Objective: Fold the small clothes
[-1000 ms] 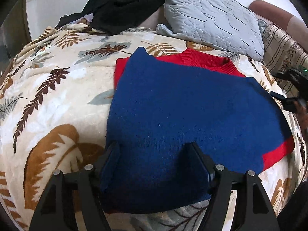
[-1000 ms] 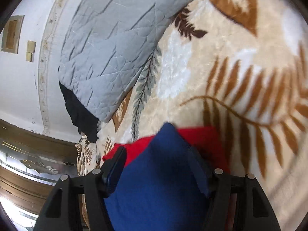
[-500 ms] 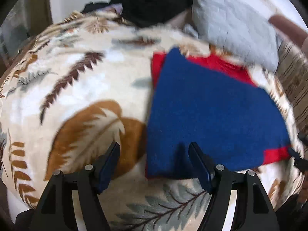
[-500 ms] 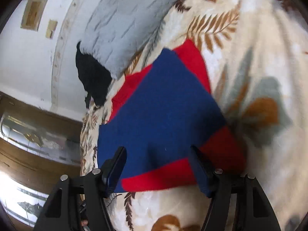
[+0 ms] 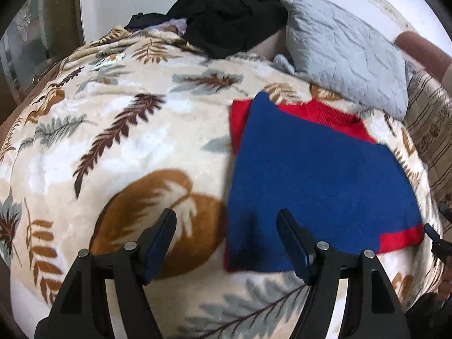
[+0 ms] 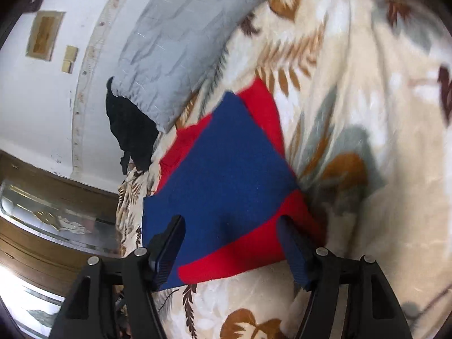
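Both grippers, left (image 5: 226,240) and right (image 6: 231,245), hover spread apart and empty at the near edge of the folded sweater (image 5: 316,186); its sleeves are hidden.

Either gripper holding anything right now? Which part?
Nothing held. Left gripper and right gripper are both open above the folded red-and-blue sweater, which lies free on the blanket.

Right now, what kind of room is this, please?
Most likely a bedroom. The blue and red sweater lies on a bed covered by a leaf-patterned blanket, with a grey quilted pillow and a heap of black clothes near the white wall.
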Demonstrator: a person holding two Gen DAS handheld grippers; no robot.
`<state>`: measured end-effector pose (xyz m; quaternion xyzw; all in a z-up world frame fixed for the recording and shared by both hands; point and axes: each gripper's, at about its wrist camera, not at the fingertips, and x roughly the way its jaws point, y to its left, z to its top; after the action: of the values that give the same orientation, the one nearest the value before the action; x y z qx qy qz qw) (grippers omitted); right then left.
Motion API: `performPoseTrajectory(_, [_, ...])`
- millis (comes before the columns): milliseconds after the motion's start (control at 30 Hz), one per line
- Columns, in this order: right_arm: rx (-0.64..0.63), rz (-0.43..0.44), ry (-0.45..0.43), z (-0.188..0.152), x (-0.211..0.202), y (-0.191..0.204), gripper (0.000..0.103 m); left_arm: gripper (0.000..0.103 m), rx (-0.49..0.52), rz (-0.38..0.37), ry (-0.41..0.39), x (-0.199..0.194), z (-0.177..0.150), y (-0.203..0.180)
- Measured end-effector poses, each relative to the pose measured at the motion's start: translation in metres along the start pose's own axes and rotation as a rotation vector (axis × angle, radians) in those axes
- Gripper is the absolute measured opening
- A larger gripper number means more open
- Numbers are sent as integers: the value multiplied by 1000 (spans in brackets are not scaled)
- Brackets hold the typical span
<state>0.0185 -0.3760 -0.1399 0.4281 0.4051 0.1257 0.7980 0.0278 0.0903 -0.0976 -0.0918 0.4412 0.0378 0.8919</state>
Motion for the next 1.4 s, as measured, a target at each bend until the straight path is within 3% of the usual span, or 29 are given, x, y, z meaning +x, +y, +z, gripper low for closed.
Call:
performPoseTrajectory(100, [-39,51,24,8,7,10,73,74,9,-20,-16,8,8,-10])
performPoseTrajectory(167, [2,-4,49,17,24,-8,73,74,33,-25,-4,23,9,-15])
performPoseTrajectory(200, [72,-45,67,19,29,-20,73,74,48,-5,41,35,8,-16])
performPoseTrajectory(267, [141,2,55,25,28,-20,72,74,43,42,135,56,2,-12])
performPoseTrajectory(367, [38,13,38,39,24,13,73,74,18,21,102,55,0,-8])
performPoseTrajectory(500, [-39,46,83,81,66,42,73,74,39,25,103,58,0,-11])
performPoseTrajectory(567, [-21,30,110,104,99,38,73,74,31,21,111,55,2,-9])
performPoseTrajectory(667, [54,-68,130,129,138,7,73,74,50,5,70,42,16,-6])
performPoseTrajectory(733, [75,-29,104,131,136,4,73,74,69,7,34,39,32,-6])
performPoseTrajectory(900, [-52,13,95,102,106,33,73,74,96,-37,41,86,96,-17])
performPoseTrajectory(1033, [-120,15,118,71,87,41,73,77,38,96,129,150,140,-5])
performPoseTrajectory(1067, [-126,9,119,61,79,40,73,77,-11,89,135,154,146,1])
performPoseTrajectory(1100, [-124,5,112,52,70,39,73,77,-76,77,131,153,150,8])
performPoseTrajectory(1167, [-115,16,89,34,50,33,73,76,-105,133,90,137,150,10])
performPoseTrajectory(1400, [20,46,74,-47,-5,-5,73,76,13,47,-31,51,88,-16])
